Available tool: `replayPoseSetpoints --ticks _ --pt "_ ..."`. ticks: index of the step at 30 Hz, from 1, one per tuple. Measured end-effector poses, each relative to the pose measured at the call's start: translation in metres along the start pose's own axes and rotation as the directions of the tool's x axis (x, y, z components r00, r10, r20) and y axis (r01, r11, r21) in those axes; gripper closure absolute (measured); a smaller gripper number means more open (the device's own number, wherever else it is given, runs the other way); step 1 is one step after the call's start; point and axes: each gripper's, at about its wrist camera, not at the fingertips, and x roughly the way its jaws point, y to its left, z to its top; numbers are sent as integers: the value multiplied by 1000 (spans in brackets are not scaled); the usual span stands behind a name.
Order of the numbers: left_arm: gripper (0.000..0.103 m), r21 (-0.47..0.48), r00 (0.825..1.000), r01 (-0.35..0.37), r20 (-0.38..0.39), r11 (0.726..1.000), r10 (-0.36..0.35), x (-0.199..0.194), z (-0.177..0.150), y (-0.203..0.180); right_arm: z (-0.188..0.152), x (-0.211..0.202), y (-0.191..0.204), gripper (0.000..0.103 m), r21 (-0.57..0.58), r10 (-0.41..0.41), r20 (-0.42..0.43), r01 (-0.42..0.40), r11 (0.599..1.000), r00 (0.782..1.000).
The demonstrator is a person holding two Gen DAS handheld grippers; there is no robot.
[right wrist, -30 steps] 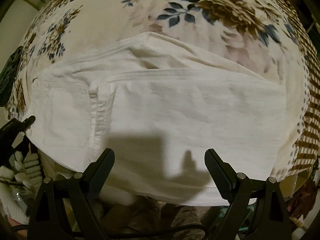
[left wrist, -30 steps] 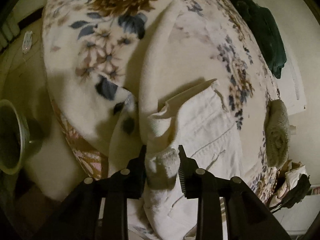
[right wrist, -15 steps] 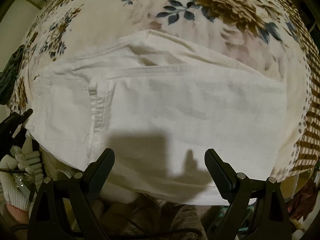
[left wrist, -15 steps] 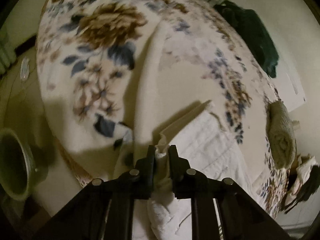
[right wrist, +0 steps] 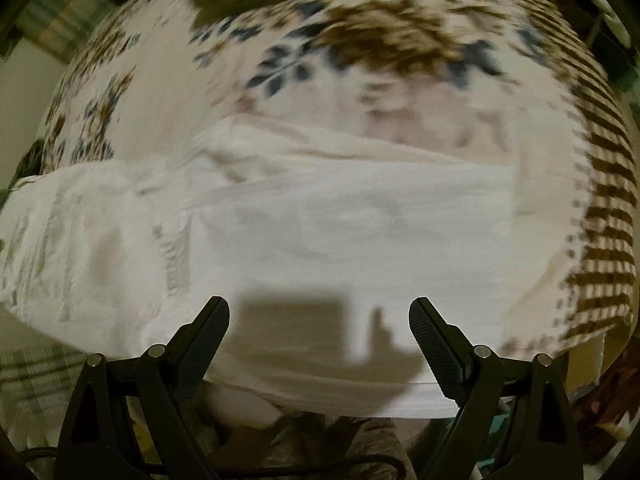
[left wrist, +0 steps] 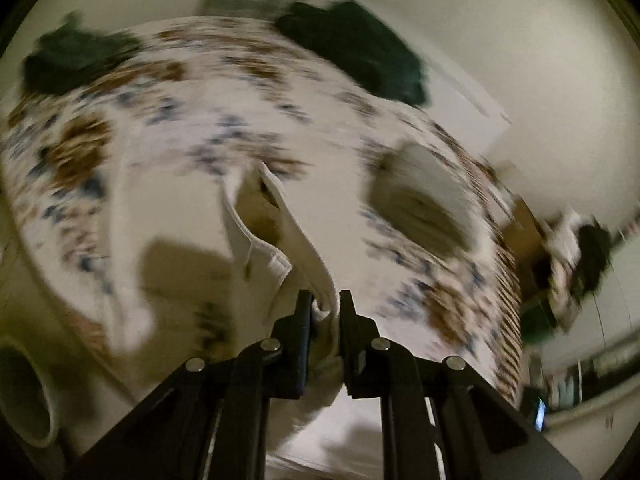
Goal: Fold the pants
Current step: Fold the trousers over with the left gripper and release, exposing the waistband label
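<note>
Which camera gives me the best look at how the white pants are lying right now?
Right wrist: the white pants spread flat across the floral blanket, ahead of the open right gripper. Left wrist shows only a lifted edge pinched in the left gripper.

Bed covered by floral blanket (left wrist: 192,128), cream ground with brown and blue flowers; brown striped border along its right edge (right wrist: 608,200). Plain cream wall (left wrist: 500,20) behind the bed. Dark green cloth heaps at the far left corner (left wrist: 68,60) and far right corner (left wrist: 360,48) of the bed. Rolled beige towel (left wrist: 420,200) near the right edge. Green pot rim (left wrist: 28,396) at lower left. Light dim, warm; both views motion-blurred.
</note>
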Motion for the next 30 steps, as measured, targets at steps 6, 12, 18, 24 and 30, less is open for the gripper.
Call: replayPoseSetpoints --ticks 6,12,18,24,30 --pt "93 194 987 98 -143 976 -71 34 -51 -108 -4 -26 -93 10 103 -97 49 91 990 994" --pt "93 352 954 137 -300 926 -27 93 -120 -181 -16 -21 -183 10 204 -153 51 140 969 987" --pt "92 483 907 145 -414 863 80 152 -182 -226 -24 11 -252 10 295 -127 5 120 948 992" --pt "91 481 830 119 -528 868 178 183 -208 -233 -26 15 -286 10 346 -50 -7 49 937 999" --pt "57 527 838 38 -479 849 260 155 -185 -237 -12 -1 -295 10 339 143 28 -144 930 989"
